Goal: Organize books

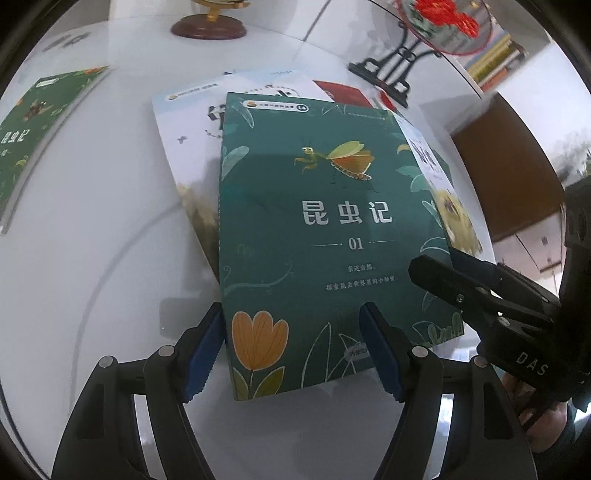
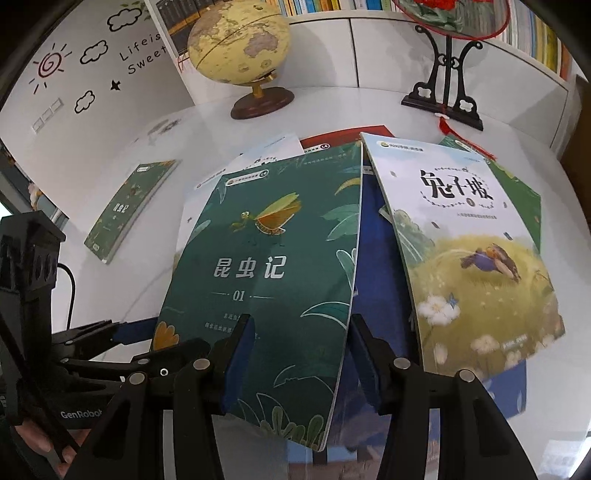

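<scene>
A dark green insect book marked 01 (image 1: 328, 236) (image 2: 269, 280) lies on top of a loose pile of books on the white table. My left gripper (image 1: 295, 354) is open, its blue pads either side of the book's near left corner. My right gripper (image 2: 299, 354) is open around the book's near right edge; it also shows in the left wrist view (image 1: 476, 291). A pale book with a meadow cover (image 2: 465, 251) lies to the right. A white book (image 1: 188, 147) and a red book (image 1: 341, 92) lie under the pile. A second green book (image 1: 26, 136) (image 2: 129, 210) lies apart at the left.
A globe on a wooden base (image 2: 240, 48) and a black stand with a red fan (image 2: 447, 88) stand at the back of the table (image 1: 92, 240). Bookshelves (image 2: 332, 5) line the wall behind. A brown cabinet (image 1: 506, 166) is off the table's right edge.
</scene>
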`<state>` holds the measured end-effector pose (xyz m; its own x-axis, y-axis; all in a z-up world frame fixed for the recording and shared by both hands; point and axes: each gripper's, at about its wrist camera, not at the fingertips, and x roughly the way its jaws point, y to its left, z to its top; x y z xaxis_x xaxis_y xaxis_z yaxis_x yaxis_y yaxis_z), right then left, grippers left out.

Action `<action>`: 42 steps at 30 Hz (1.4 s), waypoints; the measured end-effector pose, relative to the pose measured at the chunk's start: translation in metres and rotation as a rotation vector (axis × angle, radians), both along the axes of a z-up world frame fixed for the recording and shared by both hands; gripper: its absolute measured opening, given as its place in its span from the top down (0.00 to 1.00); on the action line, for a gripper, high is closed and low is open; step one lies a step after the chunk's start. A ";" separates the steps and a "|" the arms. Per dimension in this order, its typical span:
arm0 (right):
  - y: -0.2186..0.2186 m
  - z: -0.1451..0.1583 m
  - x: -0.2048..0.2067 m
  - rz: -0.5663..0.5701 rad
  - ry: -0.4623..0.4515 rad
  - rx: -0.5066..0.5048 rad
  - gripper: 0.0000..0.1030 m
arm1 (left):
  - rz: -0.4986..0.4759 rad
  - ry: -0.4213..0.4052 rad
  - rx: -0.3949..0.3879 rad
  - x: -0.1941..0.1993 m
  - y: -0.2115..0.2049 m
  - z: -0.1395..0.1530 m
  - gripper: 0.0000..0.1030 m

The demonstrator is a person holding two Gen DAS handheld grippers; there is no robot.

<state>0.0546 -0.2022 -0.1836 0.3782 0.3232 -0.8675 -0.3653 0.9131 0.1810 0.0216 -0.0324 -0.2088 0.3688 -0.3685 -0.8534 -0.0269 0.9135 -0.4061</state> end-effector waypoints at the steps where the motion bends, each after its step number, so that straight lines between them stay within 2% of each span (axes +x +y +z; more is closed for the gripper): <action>1: -0.001 0.001 -0.003 0.000 0.005 -0.004 0.51 | -0.008 0.003 0.007 -0.002 -0.002 0.001 0.32; 7: -0.002 0.004 -0.015 -0.001 0.055 -0.037 0.51 | -0.045 0.011 0.066 -0.015 -0.015 0.014 0.32; 10: -0.001 0.008 -0.017 0.002 0.038 -0.051 0.51 | -0.021 -0.012 0.028 -0.019 -0.017 0.025 0.32; 14: -0.011 0.021 -0.015 0.005 0.033 0.061 0.51 | -0.016 -0.086 -0.077 -0.021 -0.011 0.049 0.32; 17: -0.020 0.023 -0.012 -0.011 0.058 0.164 0.51 | -0.019 -0.142 -0.084 -0.014 -0.009 0.059 0.32; 21: -0.027 0.008 -0.004 -0.057 0.103 0.235 0.51 | -0.007 -0.145 -0.072 0.002 -0.005 0.046 0.32; 25: -0.039 -0.006 0.002 -0.102 0.139 0.283 0.51 | -0.011 -0.124 -0.130 0.013 0.006 0.036 0.52; 27: -0.040 -0.005 0.000 -0.100 0.121 0.285 0.51 | -0.015 -0.109 -0.135 0.017 0.004 0.030 0.56; 29: -0.032 -0.001 -0.002 -0.081 0.075 0.236 0.51 | -0.028 -0.085 -0.109 0.021 -0.002 0.022 0.70; 30: -0.028 0.000 -0.003 -0.077 0.050 0.202 0.51 | -0.029 -0.074 -0.103 0.021 -0.004 0.019 0.71; 32: -0.021 0.001 -0.003 -0.069 0.014 0.139 0.53 | -0.028 -0.066 -0.073 0.023 -0.007 0.015 0.81; 35: -0.018 0.002 -0.002 -0.055 -0.021 0.101 0.60 | -0.042 -0.085 -0.024 0.021 -0.011 0.015 0.83; 40: -0.023 0.005 0.001 -0.043 -0.037 0.108 0.75 | -0.065 -0.145 0.059 0.019 -0.016 0.030 0.87; 42: -0.021 0.008 0.000 -0.033 -0.041 0.105 0.76 | -0.072 -0.166 0.071 0.020 -0.014 0.036 0.87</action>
<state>0.0550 -0.2235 -0.1757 0.4248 0.3986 -0.8128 -0.3443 0.9015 0.2621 0.0412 -0.0464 -0.1730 0.4816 -0.3402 -0.8077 0.1012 0.9370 -0.3344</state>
